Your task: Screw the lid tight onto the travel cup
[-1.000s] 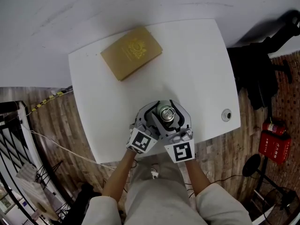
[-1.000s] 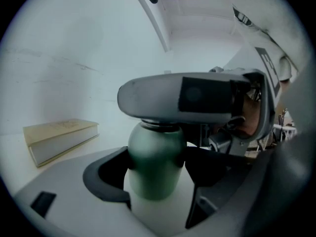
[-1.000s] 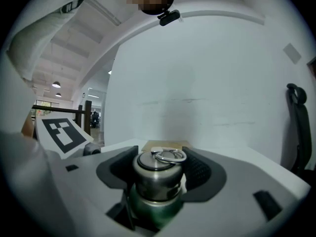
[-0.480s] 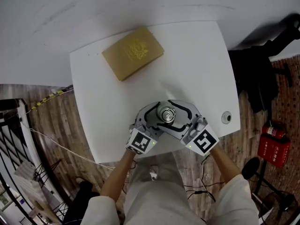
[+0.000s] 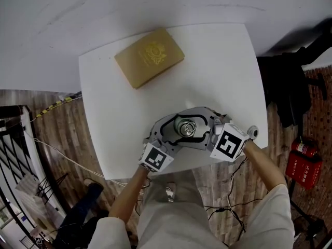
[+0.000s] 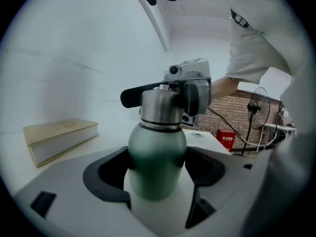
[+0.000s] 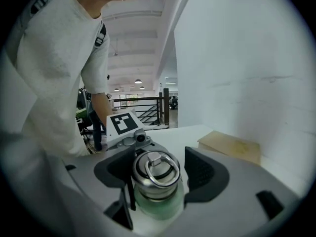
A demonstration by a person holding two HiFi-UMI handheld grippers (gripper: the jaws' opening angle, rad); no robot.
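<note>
A green travel cup point(image 6: 157, 154) with a steel lid point(image 5: 185, 127) and ring handle stands near the front edge of the white table point(image 5: 218, 61). My left gripper point(image 5: 174, 132) comes in from the near left, its pads pressed against both sides of the green body point(image 7: 159, 204). From the right, my right gripper point(image 5: 195, 127) reaches in at lid height. Its jaws stand wide around the lid point(image 7: 154, 171), with a gap showing at the right pad point(image 7: 200, 174), so it does not clamp the lid.
A tan book point(image 5: 149, 57) lies at the table's far left. A small round fitting point(image 5: 252, 132) sits at the table's right edge. Past that edge are wooden floor, a red extinguisher point(image 5: 303, 160) and dark gear. A white wall runs behind the table.
My right gripper has swung from the near side round to the right of the cup, its marker cube moving right. The left gripper and the cup have stayed put.
</note>
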